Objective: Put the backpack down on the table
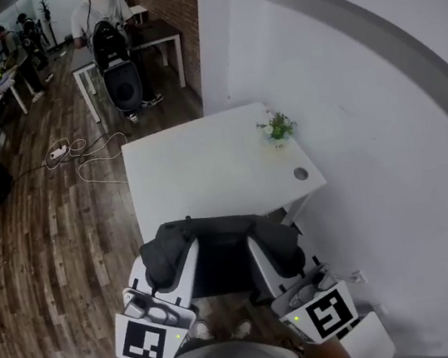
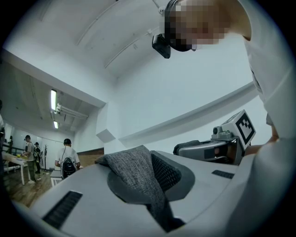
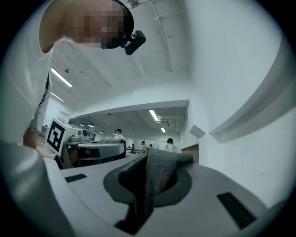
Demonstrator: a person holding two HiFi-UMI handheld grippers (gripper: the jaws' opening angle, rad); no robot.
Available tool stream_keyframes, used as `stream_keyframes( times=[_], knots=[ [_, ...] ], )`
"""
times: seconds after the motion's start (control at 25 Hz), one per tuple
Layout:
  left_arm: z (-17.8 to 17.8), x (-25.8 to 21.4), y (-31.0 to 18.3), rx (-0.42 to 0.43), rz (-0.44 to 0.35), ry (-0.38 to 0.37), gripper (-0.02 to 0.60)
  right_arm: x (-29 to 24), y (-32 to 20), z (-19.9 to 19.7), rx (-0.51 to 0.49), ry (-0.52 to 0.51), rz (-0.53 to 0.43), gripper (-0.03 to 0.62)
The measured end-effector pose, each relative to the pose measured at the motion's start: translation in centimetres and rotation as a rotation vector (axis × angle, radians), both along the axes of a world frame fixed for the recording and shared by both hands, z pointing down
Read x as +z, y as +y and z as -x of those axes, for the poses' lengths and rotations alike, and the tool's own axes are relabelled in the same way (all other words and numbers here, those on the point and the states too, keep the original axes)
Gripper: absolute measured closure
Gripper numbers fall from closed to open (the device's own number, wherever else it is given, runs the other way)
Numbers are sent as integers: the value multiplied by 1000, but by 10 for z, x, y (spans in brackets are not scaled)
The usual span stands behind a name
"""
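Note:
A dark grey backpack (image 1: 218, 251) hangs between my two grippers, just in front of the near edge of the white table (image 1: 198, 174). My left gripper (image 1: 170, 262) is shut on a fold of its grey woven fabric (image 2: 134, 173), which bulges up between the jaws. My right gripper (image 1: 276, 252) is shut on another fold of the same fabric (image 3: 157, 173). In the left gripper view the right gripper (image 2: 217, 147) shows beside it at the same height, and in the right gripper view the left gripper (image 3: 90, 150) shows likewise. The pack's lower part is hidden under the grippers.
A small potted plant (image 1: 277, 127) and a round cable hole (image 1: 300, 174) sit at the table's right side. A white wall runs along the right. Cables and a power strip (image 1: 60, 152) lie on the wooden floor at the left. A person with a backpack (image 1: 108, 32) stands at a far table.

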State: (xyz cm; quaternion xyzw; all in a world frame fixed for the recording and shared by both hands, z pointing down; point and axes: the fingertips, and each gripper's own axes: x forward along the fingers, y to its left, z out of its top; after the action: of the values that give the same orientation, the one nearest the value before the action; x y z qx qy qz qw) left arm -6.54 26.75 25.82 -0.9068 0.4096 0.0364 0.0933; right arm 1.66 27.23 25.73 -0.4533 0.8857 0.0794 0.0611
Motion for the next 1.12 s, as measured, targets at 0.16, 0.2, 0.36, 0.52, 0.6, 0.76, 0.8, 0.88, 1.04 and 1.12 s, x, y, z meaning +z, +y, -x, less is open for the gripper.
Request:
stream_keyframes(
  times=[0.16, 0.2, 0.36, 0.52, 0.6, 0.76, 0.8, 0.88, 1.04, 1.12],
  knots=[
    [-10, -7, -1, -12, -25, -4, 545, -7, 4, -11, -17, 0, -18, 540],
    [-14, -10, -5, -11, -38, -3, 545, -11, 3, -14, -19, 0, -32, 540],
    [-28, -19, -22, -2, -68, 12, 545, -17, -6, -25, -17, 1, -68, 540],
    [-32, -26, -42, 21, -79, 14, 545, -23, -22, -28, -4, 9, -84, 540],
    [-32, -27, -53, 42, -74, 19, 545, -24, -35, -29, 12, 11, -85, 540],
    [-32, -30, -75, 90, -57, 10, 545, -26, -60, -30, 37, 4, -80, 540],
    [-33, -33, -81, 102, -59, 6, 545, -28, -66, -30, 44, 8, -82, 540],
    [-35, -40, -95, 126, -67, -4, 545, -35, -80, -32, 59, 18, -99, 540],
    [-37, -54, -126, 155, -95, -13, 546, -47, -112, -34, 75, 22, -127, 540],
    [-35, -58, -143, 158, -108, -18, 545, -53, -130, -32, 78, 28, -139, 540]
  ],
)
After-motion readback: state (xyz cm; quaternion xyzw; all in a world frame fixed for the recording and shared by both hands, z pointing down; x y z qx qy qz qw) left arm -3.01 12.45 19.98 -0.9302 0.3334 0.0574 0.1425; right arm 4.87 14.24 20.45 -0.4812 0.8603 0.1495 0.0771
